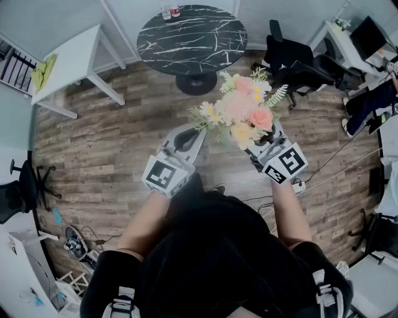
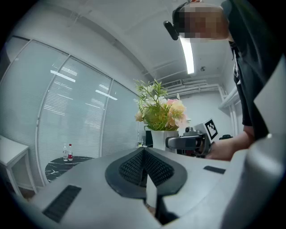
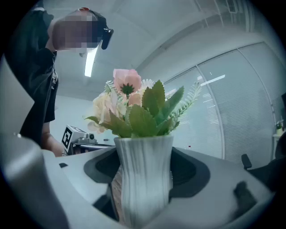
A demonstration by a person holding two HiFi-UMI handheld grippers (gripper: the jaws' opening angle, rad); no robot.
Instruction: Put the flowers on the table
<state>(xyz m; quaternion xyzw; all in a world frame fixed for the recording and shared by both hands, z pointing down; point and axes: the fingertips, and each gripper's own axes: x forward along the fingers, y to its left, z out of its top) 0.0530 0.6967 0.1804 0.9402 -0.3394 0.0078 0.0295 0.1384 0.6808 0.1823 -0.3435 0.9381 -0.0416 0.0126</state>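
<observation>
A bouquet of pink, cream and white flowers [image 1: 244, 112] stands in a white ribbed vase [image 3: 144, 179]. My right gripper [image 3: 145, 172] is shut on the vase, its dark pads pressed against both sides, and holds it upright above the wooden floor. In the head view the right gripper [image 1: 264, 149] sits under the blooms at centre right. My left gripper [image 1: 185, 138] hovers just left of the bouquet, shut and holding nothing; its pads [image 2: 144, 167] meet. The left gripper view shows the flowers [image 2: 161, 109] and the right gripper [image 2: 187, 142] beside it. A round black marble table [image 1: 193, 37] stands ahead.
Two small bottles [image 1: 170, 11] stand at the far rim of the black table. A white table [image 1: 68, 59] is at the far left. Black office chairs [image 1: 292, 62] and a desk are at the right. Cables [image 1: 336, 168] run across the floor on the right.
</observation>
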